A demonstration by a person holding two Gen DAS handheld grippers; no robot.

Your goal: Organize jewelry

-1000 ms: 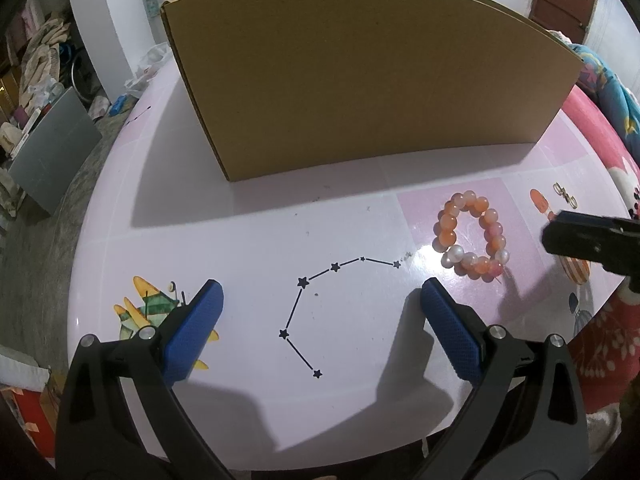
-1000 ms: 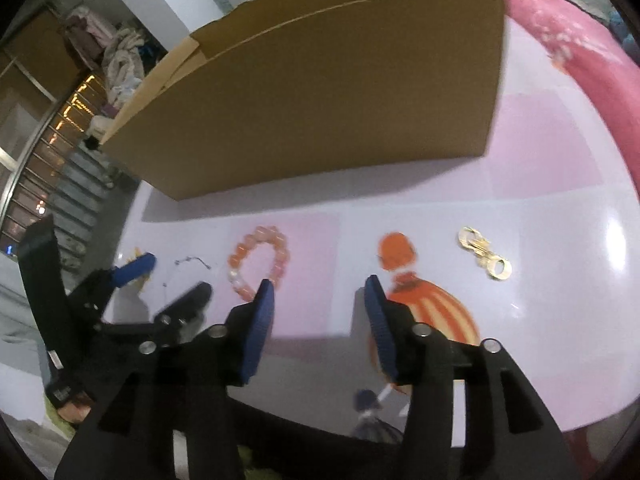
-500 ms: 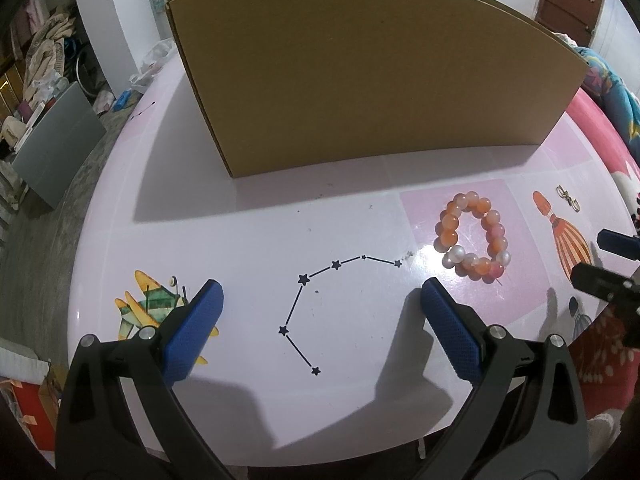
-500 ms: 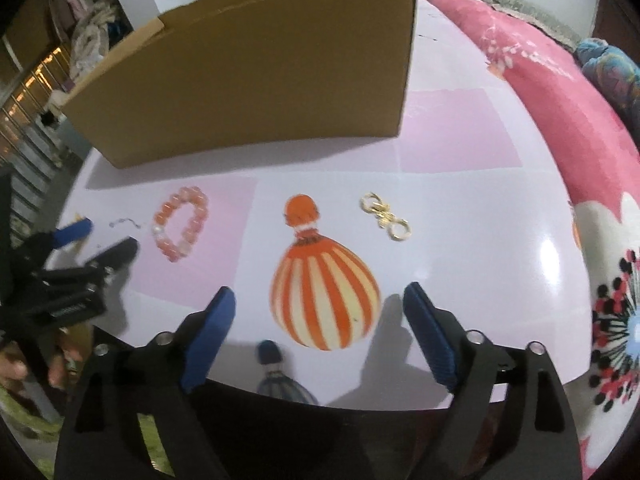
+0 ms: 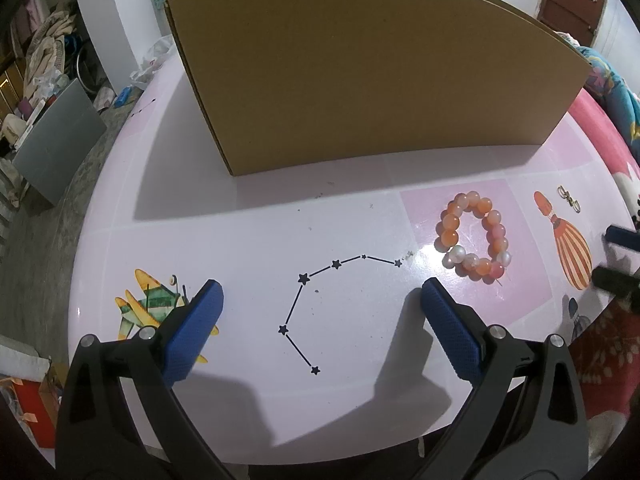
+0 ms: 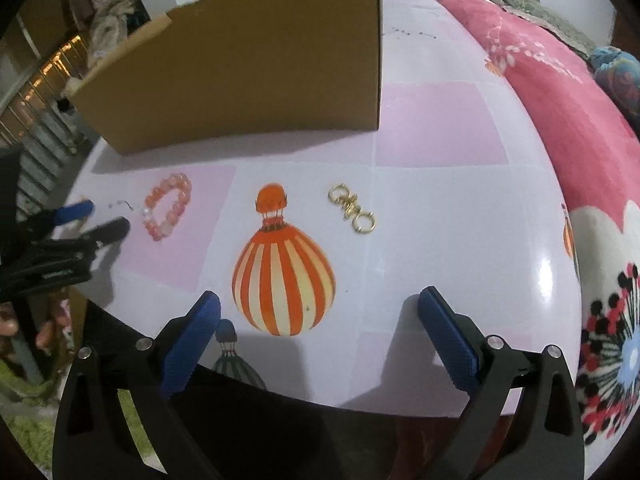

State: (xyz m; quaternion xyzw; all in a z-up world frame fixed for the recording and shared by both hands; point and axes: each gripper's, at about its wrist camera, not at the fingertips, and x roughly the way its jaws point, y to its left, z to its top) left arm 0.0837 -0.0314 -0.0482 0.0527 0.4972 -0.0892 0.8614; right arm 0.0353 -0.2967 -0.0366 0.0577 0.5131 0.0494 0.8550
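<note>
Table: glossy white and pink top (image 5: 240, 240) printed with a star constellation (image 5: 320, 300), a small plane (image 5: 152, 304) and a striped orange balloon (image 6: 284, 276); cluttered room to the left, pink floral blanket (image 6: 560, 100) to the right.
Box: tall brown cardboard box (image 5: 372, 72) at the far side of the table, its plain front wall facing the cameras; the open top shows only as an edge and its inside cannot be seen.
Bracelet: ring of orange, pink and pearly beads (image 5: 474, 240) lying flat on a pink square, near the box's right end, just right of the constellation's last star; nothing touches it.
Clasp: small gold chain of linked rings (image 6: 352, 208) lying flat on white, right of the balloon's top and well apart from the bracelet; tiny at the right edge in the left wrist view (image 5: 568, 199).
Left gripper: (image 5: 320, 300) low at the near edge, pointing at the box, blue pads (image 5: 192, 332) spread wide with only bare table and the constellation between them; bracelet lies beyond and right of the right pad.
Right gripper: (image 6: 320, 308) at the near edge over the balloon print, fingers (image 6: 448, 336) wide apart and holding nothing; clasp lies farther ahead, between their lines.
</note>
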